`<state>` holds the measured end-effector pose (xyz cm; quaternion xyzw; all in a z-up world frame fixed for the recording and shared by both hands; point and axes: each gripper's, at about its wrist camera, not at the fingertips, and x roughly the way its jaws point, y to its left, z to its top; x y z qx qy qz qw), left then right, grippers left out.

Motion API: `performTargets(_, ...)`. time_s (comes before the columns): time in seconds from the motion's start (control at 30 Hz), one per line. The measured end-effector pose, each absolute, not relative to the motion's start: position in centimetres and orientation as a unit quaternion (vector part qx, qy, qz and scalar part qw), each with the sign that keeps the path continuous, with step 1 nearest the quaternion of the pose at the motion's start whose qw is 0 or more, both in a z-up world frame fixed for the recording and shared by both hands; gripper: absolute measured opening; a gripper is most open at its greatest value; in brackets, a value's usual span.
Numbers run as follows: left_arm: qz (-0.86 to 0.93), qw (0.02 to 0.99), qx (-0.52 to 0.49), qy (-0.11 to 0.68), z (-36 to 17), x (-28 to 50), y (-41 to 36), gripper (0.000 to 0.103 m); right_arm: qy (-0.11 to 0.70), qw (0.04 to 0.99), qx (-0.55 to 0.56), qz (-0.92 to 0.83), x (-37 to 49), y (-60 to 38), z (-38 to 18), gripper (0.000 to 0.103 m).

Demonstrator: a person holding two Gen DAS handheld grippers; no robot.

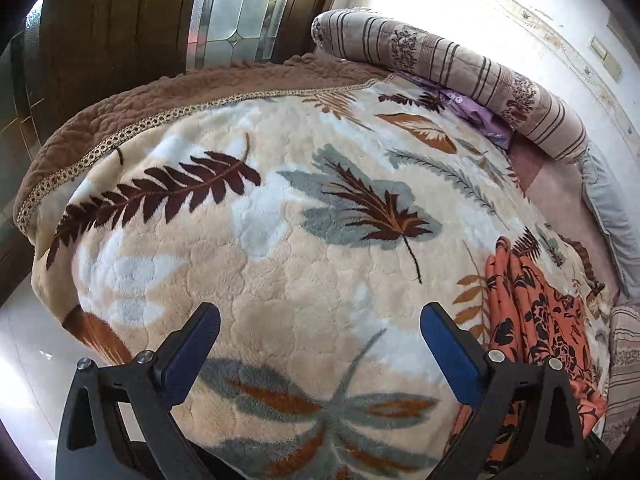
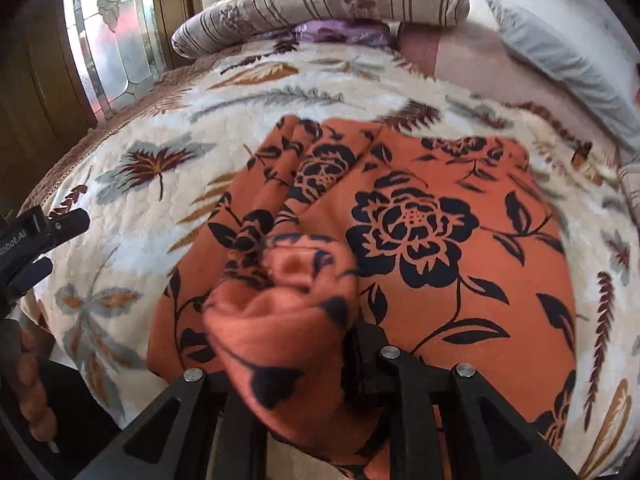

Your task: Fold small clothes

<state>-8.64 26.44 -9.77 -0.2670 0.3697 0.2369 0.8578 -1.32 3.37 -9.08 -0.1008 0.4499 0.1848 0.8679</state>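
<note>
Right gripper (image 2: 304,364) clenched on bunched fold of orange floral garment (image 2: 460,248); rest of garment spread on leaf-print blanket (image 1: 280,260). Left gripper (image 1: 320,344) released, nothing between jaws, over bare blanket left of garment. Striped bolster (image 1: 460,76) at far edge.

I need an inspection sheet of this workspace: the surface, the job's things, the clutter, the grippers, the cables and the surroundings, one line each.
Surface: bed covered by a plush beige blanket with leaf print.
Job's things: orange garment with black flower print, spread on the blanket, one bunched part lifted.
Clutter: striped rolled quilt, purple cloth and grey pillow at the far edge.
Grippers: left gripper open and empty over the blanket; right gripper shut on the garment's bunched fold.
Cables: nothing seen.
Surroundings: wooden door with patterned glass, pale wall.
</note>
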Motion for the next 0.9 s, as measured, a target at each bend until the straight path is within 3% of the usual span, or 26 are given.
performTargets(0.23, 0.221, 0.866, -0.261, 0.366, -9.6, -8.2, 26.3, 0.100, 0.399, 0.895, 0.002, 0.197, 0.2, 2.2, -1.3, 0.018)
performTargets(0.33, 0.221, 0.861, -0.268, 0.371, -10.0, -8.4, 26.7, 0.100, 0.409, 0.887, -0.028, 0.210, -0.8, 5.2, -4.0, 0.018)
performTargets(0.4, 0.222, 0.859, -0.269, 0.374, -10.1, -8.5, 26.7, 0.100, 0.444, 0.866, -0.098, 0.208, -1.5, 7.4, -9.0, 0.029)
performTargets(0.43, 0.221, 0.860, -0.268, 0.373, -10.1, -8.6, 26.7, 0.100, 0.433, 0.869, -0.125, 0.203, -2.3, 8.0, -9.9, 0.030)
performTargets(0.47, 0.220, 0.861, -0.268, 0.372, -10.1, -8.7, 26.8, 0.100, 0.397, 0.883, -0.131, 0.212, -3.4, 8.0, -9.5, 0.043)
performTargets(0.5, 0.221, 0.862, -0.268, 0.369, -10.0, -8.7, 26.7, 0.100, 0.397, 0.879, -0.109, 0.241, -3.8, 7.8, -9.1, 0.073)
performTargets(0.53, 0.221, 0.863, -0.268, 0.367, -9.9, -8.7, 26.7, 0.100, 0.410, 0.866, -0.069, 0.277, -3.8, 7.3, -8.8, 0.080)
performTargets(0.73, 0.170, 0.883, -0.264, 0.351, -7.9, -8.7, 24.4, 0.099, 0.415, 0.861, 0.061, 0.289, -4.8, 1.4, -7.6, 0.079)
performTargets(0.9, 0.040, 0.906, -0.240, 0.346, -4.0, -8.5, 17.8, 0.100, 0.396, 0.868, 0.155, 0.256, -5.6, -5.5, -6.0, 0.079)
